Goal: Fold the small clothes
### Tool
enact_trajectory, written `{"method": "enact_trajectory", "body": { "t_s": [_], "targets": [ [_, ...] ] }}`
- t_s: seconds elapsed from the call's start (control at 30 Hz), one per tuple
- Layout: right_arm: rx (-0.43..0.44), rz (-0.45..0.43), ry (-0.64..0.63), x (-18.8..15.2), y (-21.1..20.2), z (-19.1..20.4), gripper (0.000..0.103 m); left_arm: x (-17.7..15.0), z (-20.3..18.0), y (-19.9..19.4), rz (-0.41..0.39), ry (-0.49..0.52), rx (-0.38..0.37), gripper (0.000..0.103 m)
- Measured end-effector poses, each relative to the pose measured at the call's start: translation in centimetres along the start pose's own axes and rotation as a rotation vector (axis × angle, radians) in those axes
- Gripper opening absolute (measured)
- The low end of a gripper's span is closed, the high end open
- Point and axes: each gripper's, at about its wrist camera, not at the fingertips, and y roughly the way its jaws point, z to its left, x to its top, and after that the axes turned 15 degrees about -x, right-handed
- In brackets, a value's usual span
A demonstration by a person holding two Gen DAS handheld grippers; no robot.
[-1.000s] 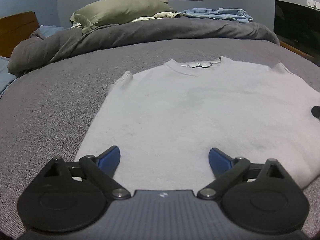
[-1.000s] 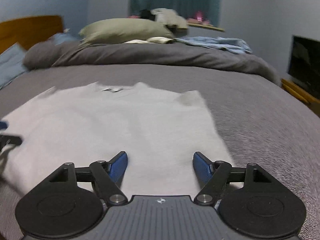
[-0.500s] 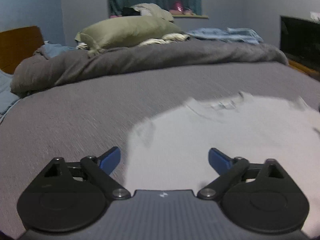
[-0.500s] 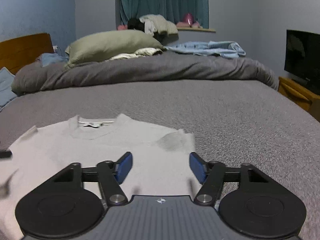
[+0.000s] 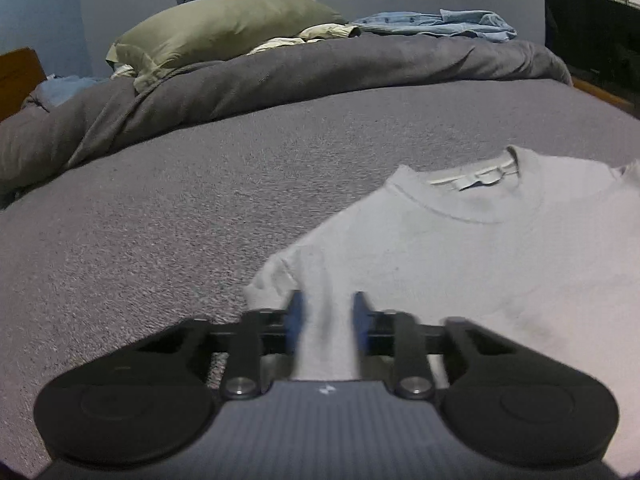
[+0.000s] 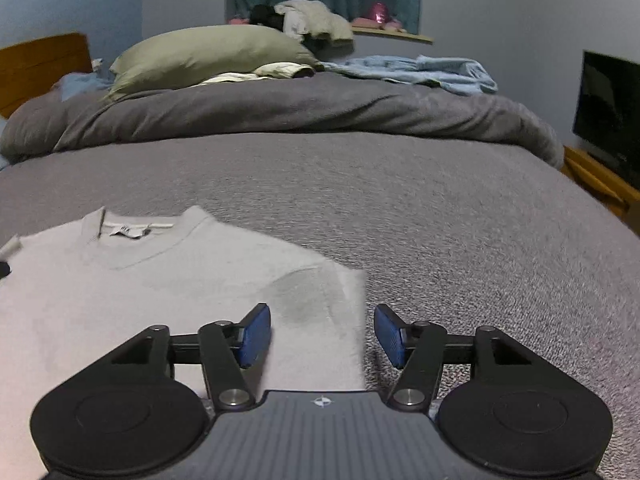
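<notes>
A white short-sleeved shirt (image 5: pixel 460 248) lies flat on the grey bed cover (image 5: pixel 160 240), neck away from me. My left gripper (image 5: pixel 326 320) is at the shirt's left sleeve (image 5: pixel 272 276). Its blurred jaws are closing, with a strip of white fabric filling the narrow gap between the blue pads. In the right wrist view the shirt (image 6: pixel 140 288) fills the lower left. My right gripper (image 6: pixel 322 334) straddles its right edge by the sleeve (image 6: pixel 316 292). Those jaws are closing slowly, and the pads (image 6: pixel 256 334) still stand apart from the cloth.
A rumpled grey duvet (image 6: pixel 300 108) crosses the far side of the bed, with a green pillow (image 6: pixel 208 54) and blue clothes (image 6: pixel 420 70) on it. A dark screen (image 6: pixel 608 116) on a wooden stand is at the right, a wooden headboard (image 6: pixel 40 68) at the left.
The left gripper slid left along the shirt to its left sleeve and its jaws drew nearly together on fabric. The right gripper slid right to the shirt's right edge and narrowed.
</notes>
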Motion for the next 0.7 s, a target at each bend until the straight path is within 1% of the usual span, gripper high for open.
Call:
{"method": "enact_trajectory", "body": {
  "t_s": [0.03, 0.07, 0.1, 0.13, 0.17, 0.2, 0.23, 0.3, 0.37, 0.4, 0.43, 0.47, 0.5, 0.53, 0.57, 0.63, 0.7],
  "targets": [
    [0.006, 0.012, 0.006, -0.1, 0.4, -0.1, 0.038, 0.0, 0.2, 0.1, -0.010, 0.006, 0.020, 0.005],
    [0.024, 0.017, 0.011, -0.2, 0.7, -0.2, 0.018, -0.2, 0.4, 0.1, -0.027, 0.004, 0.043, 0.005],
    [0.040, 0.001, 0.015, -0.2, 0.8, -0.3, 0.017, -0.2, 0.7, 0.2, -0.031, -0.010, 0.057, 0.005],
    [0.035, -0.019, 0.011, -0.3, 0.8, -0.3, 0.012, -0.3, 1.0, 0.5, -0.021, -0.030, 0.065, 0.005],
    [0.000, -0.029, 0.001, -0.2, 1.1, -0.1, 0.009, -0.4, 1.3, 0.9, -0.006, -0.042, 0.066, 0.005],
    [-0.034, -0.020, -0.004, -0.2, 1.3, 0.0, 0.009, -0.5, 1.2, 1.2, 0.011, -0.036, 0.073, 0.005],
    [-0.073, 0.005, -0.008, -0.3, 1.9, 0.1, 0.015, -0.5, 1.1, 1.5, 0.025, -0.025, 0.085, 0.005],
    [-0.104, 0.035, -0.002, -0.3, 2.4, 0.1, 0.021, -0.2, 0.6, 1.9, 0.050, -0.007, 0.118, 0.009],
    [-0.110, 0.032, 0.020, -0.1, 1.7, -0.1, 0.034, 0.3, 0.0, 1.5, 0.063, -0.014, 0.145, 0.017],
    [-0.102, 0.023, 0.047, 0.1, 1.1, -0.5, 0.039, 0.6, -0.2, 1.1, 0.055, -0.016, 0.139, 0.026],
    [-0.087, 0.012, 0.085, 0.1, 0.1, -1.0, 0.050, 0.7, -0.6, 0.3, 0.034, -0.017, 0.117, 0.039],
    [-0.077, 0.000, 0.118, 0.1, -1.1, -1.6, 0.056, 0.8, -1.1, -0.5, 0.008, -0.019, 0.102, 0.047],
    [-0.074, -0.007, 0.148, 0.1, -2.2, -2.0, 0.058, 0.9, -1.7, -1.3, -0.019, -0.022, 0.100, 0.059],
    [-0.071, -0.008, 0.177, -0.2, -3.3, -2.6, 0.065, 1.0, -2.4, -2.1, -0.044, -0.027, 0.103, 0.064],
    [-0.068, -0.004, 0.205, -0.5, -4.5, -3.0, 0.072, 1.1, -3.1, -2.8, -0.065, -0.035, 0.098, 0.064],
    [-0.075, 0.022, 0.278, -1.6, -6.9, -4.0, 0.077, 1.2, -4.8, -3.9, -0.075, -0.055, 0.064, 0.064],
    [-0.075, 0.049, 0.370, -3.1, -9.6, -5.2, 0.080, 1.2, -7.0, -4.8, -0.080, -0.061, 0.027, 0.064]
  ]
}}
